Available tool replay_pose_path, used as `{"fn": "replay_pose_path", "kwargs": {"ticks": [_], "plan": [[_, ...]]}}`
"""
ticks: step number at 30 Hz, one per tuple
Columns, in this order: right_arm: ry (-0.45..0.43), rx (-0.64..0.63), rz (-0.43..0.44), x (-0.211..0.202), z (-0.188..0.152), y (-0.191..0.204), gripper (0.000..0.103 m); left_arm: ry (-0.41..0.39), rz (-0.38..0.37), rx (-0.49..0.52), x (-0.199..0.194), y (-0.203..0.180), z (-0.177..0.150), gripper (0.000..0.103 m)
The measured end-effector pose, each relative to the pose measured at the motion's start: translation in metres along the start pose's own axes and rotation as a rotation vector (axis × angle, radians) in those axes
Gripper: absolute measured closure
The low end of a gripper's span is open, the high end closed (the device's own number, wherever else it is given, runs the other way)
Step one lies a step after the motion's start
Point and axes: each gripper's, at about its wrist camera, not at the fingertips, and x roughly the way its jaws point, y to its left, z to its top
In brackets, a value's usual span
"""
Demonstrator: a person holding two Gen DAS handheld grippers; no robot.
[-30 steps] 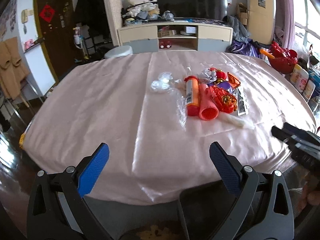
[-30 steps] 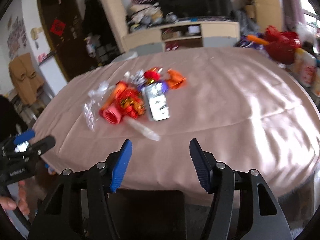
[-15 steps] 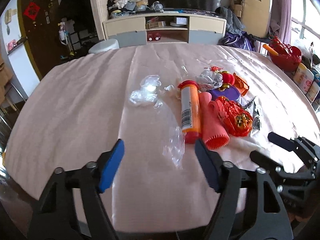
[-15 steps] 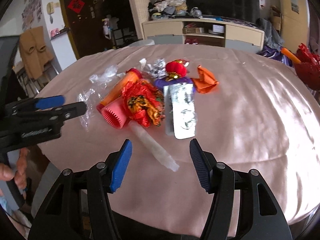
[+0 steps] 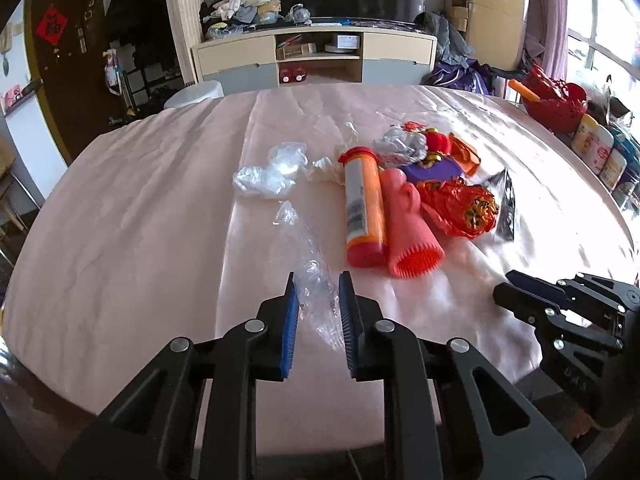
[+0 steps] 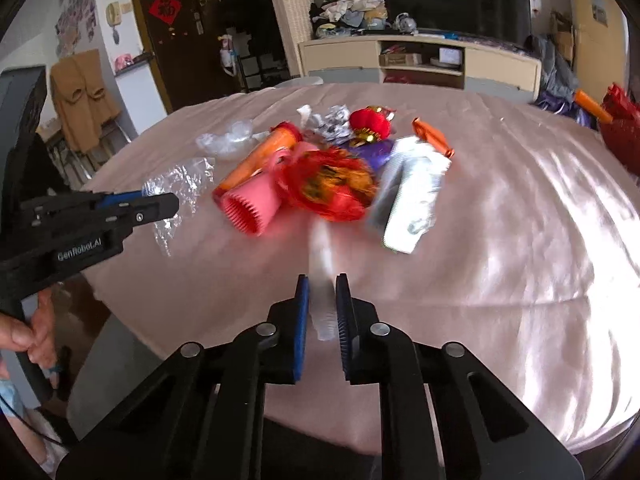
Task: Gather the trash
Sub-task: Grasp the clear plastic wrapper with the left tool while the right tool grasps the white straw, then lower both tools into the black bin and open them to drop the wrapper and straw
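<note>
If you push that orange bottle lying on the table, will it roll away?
Probably yes. The orange bottle is a round cylinder lying on its side, so a sideways nudge should roll it. The pink silicone brush touches one side and would likely stop it there. The glossy tablecloth looks slippery too.

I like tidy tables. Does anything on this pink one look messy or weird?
Yes. A jumble of trash lies mid-table: an orange tube on its side, crumpled red foil, scrunched clear plastic. The left claw pinches a clear wrapper; the right claw pinches a blurry clear tube.
</note>
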Motion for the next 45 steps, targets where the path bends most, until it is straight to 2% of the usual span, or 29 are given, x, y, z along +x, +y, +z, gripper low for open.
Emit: {"fn": "replay_pose_path", "kwargs": {"ticks": [11, 19, 27, 32, 39, 45], "plan": [[0.022, 0.003, 0.073, -0.037, -0.036, 0.021, 0.088, -0.009, -0.044, -0.016, -0.054, -0.014, -0.048, 0.087], [0.021, 0.014, 0.081, -0.068, -0.068, 0.032, 0.088, -0.001, -0.124, -0.006, -0.081, -0.034, -0.098, 0.087], [0.111, 0.030, 0.036, -0.059, -0.103, 0.027, 0.088, 0.098, -0.180, -0.005, -0.061, -0.058, -0.150, 0.087], [0.179, 0.087, 0.016, -0.045, -0.125, 0.012, 0.088, 0.164, -0.201, 0.004, -0.046, -0.072, -0.175, 0.087], [0.220, 0.111, 0.002, -0.036, -0.135, 0.010, 0.088, 0.238, -0.206, 0.017, -0.026, -0.085, -0.192, 0.087], [0.225, 0.118, -0.011, -0.034, -0.137, 0.010, 0.086, 0.268, -0.218, 0.032, -0.018, -0.091, -0.200, 0.085]]}}
